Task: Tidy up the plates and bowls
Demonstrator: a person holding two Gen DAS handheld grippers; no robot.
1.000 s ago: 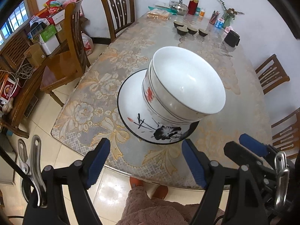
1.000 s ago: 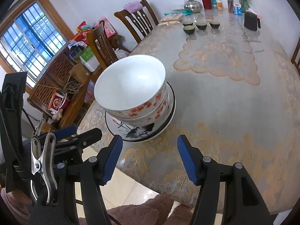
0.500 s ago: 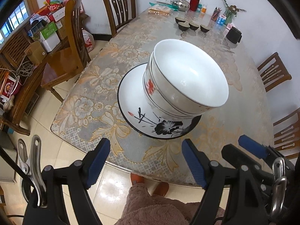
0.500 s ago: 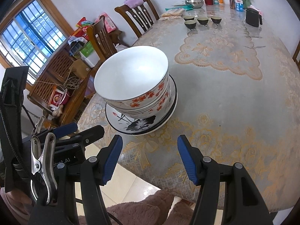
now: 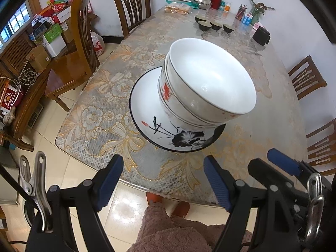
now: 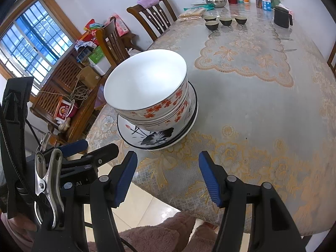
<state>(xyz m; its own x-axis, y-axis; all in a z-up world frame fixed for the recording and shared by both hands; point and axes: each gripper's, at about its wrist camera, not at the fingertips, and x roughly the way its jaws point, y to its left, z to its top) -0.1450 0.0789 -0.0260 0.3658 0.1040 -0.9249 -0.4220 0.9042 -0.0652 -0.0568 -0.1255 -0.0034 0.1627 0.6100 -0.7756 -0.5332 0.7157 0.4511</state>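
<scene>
We see stack of bowls (image 5: 208, 88) nested on plates (image 5: 147, 113), near front edge of table (image 5: 273, 109). We hold left gripper (image 5: 162, 181) above table edge, jaws apart, nothing between. Right gripper (image 6: 167, 173) same: jaws apart, empty, just short of plates. Small dark cups (image 6: 225, 21) at far end.

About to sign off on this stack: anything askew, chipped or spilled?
Nothing chipped or spilled. The bowls sit nested on the plates, slightly off-centre toward the plates' far side. The stack is near the table edge.
</scene>
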